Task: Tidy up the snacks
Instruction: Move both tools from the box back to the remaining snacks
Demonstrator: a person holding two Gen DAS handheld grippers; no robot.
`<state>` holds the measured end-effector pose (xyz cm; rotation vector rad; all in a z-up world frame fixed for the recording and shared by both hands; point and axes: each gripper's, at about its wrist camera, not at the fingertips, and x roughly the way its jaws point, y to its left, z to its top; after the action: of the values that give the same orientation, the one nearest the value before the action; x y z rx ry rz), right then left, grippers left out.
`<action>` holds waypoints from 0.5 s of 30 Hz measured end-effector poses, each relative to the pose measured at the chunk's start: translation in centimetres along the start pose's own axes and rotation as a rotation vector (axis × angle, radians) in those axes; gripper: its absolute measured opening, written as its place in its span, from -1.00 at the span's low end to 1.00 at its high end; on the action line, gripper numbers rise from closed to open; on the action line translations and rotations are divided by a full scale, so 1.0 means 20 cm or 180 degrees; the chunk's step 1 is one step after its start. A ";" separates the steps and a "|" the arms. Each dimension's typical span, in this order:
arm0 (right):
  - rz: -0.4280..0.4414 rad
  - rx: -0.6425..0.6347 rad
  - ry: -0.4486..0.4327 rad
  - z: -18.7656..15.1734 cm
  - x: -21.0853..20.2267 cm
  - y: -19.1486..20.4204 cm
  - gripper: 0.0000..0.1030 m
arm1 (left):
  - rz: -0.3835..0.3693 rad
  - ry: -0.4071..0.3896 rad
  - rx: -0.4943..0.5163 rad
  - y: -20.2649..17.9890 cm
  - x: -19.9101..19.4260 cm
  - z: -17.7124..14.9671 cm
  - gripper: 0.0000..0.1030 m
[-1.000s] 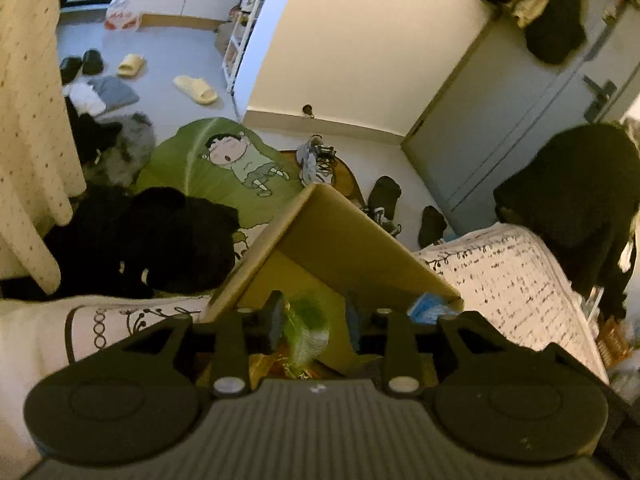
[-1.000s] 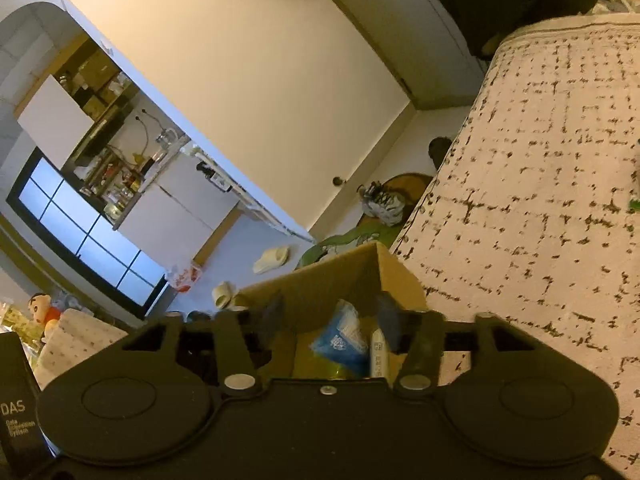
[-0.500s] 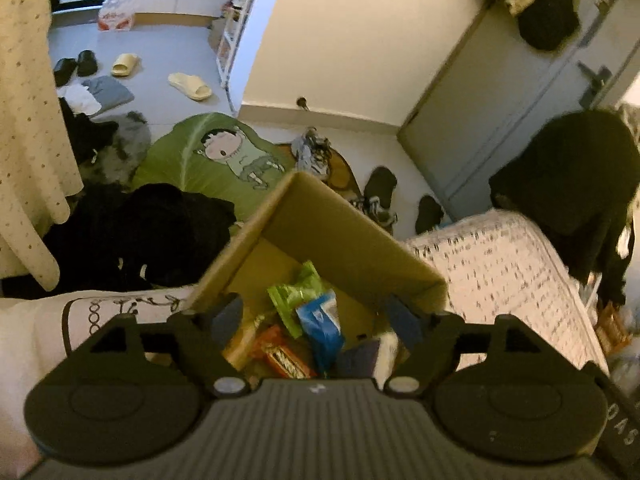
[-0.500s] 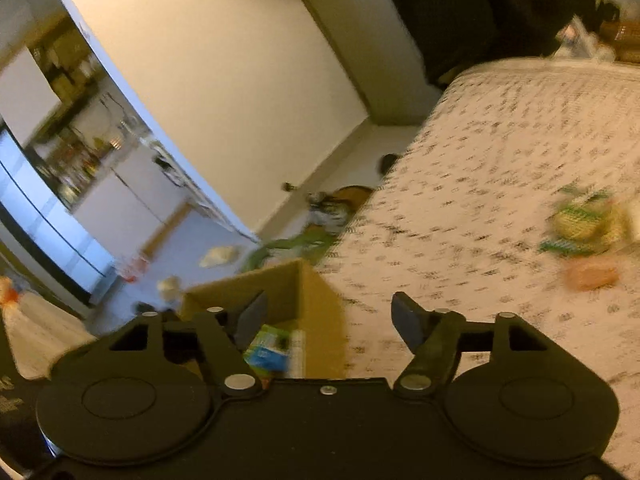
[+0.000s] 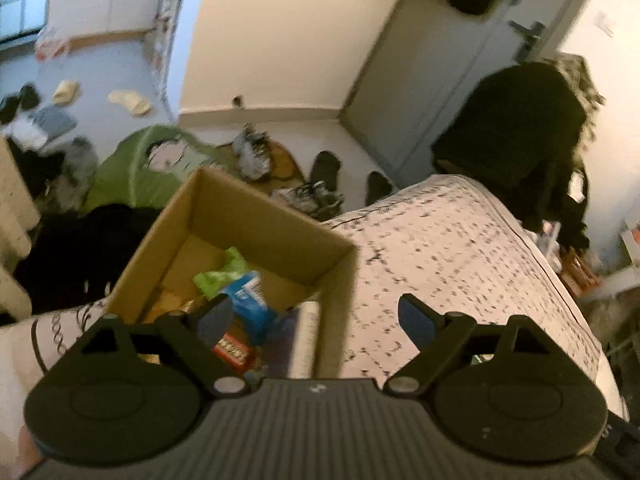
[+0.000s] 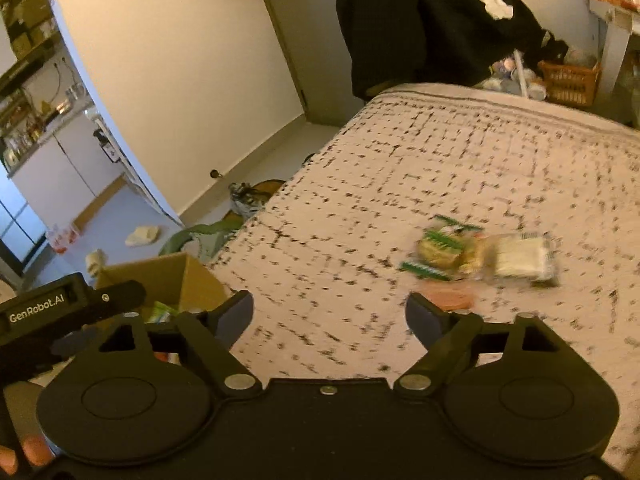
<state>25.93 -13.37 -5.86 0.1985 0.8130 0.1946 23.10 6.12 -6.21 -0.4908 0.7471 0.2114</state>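
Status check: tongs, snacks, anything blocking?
Both tongs, left and right, just opened, empty. Cardboard box part filled; snack packets wait on the bedspread. Nothing blocking.

Left gripper (image 5: 316,316): matte black body showing a ribbed grey-black top plate with a tiny pale mark, two round discs, silver pivot screws, blue-faced finger pads (image 5: 416,322). Right gripper (image 6: 330,318): smooth black body, same round discs, silver screws, one centre screw, dark bluish pads. Left gripper's side is displaying white "GenRobot.AI" lettering in the right wrist view.
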 end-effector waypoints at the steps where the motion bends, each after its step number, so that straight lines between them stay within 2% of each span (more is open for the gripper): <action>1: -0.0013 -0.0037 -0.0014 0.00 -0.02 -0.02 0.76 | -0.0047 0.0000 0.0083 -0.03 -0.01 -0.01 0.71; 4: -0.0075 -0.0143 -0.0038 0.01 -0.07 -0.08 0.78 | -0.0209 0.0081 0.0252 -0.12 -0.02 -0.05 0.71; 7: -0.0170 -0.0155 -0.0039 0.00 -0.09 -0.16 0.78 | -0.0231 0.0072 0.0384 -0.19 -0.02 -0.09 0.71; 10: -0.0293 -0.0089 -0.0043 0.00 -0.10 -0.25 0.78 | -0.0296 0.0102 0.0447 -0.26 -0.01 -0.11 0.71; 15: -0.0393 0.0067 -0.0087 0.01 -0.12 -0.38 0.78 | -0.0416 0.0207 0.0729 -0.43 0.02 -0.13 0.71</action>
<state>25.30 -21.35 -5.99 0.1700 0.7977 0.0672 24.85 -2.68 -4.99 -0.3283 0.7889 -0.0127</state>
